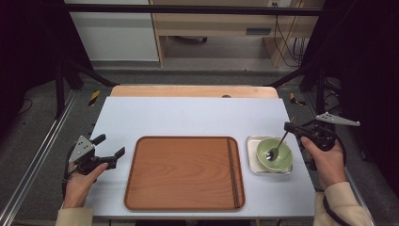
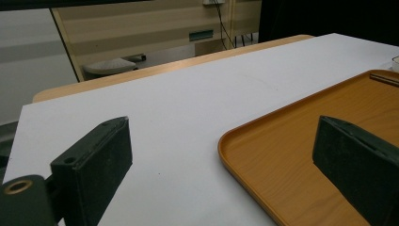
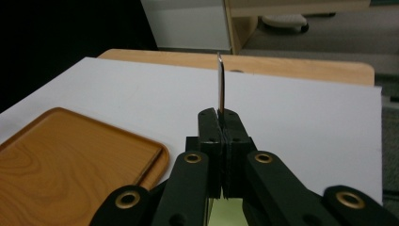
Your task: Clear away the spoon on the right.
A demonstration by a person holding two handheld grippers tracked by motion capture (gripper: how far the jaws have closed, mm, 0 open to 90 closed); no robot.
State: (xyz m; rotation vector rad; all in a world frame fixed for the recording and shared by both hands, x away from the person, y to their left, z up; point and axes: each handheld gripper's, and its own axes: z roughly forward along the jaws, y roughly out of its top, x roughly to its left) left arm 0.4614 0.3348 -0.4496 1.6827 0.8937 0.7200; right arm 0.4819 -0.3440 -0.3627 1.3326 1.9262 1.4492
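At the lower right of the high view, the right gripper [image 1: 288,127] has its 2 jaws clamped on the handle of a spoon [image 1: 277,145]. The spoon's long axis slants down-left from the jaws, its head inside the green bowl [image 1: 280,160] on a small square dish [image 1: 251,141]. At lower left, the left gripper [image 1: 112,149] stands wide open and empty beside the wooden tray [image 1: 183,172], well apart from the spoon. No readable writing anywhere.

a pale green bowl [image 1: 274,154] is seen on a silvery dish [image 1: 251,141], beside a wood-grained orange-brown tray [image 1: 183,172], on a white tabletop [image 1: 188,117] with a light wooden edge.
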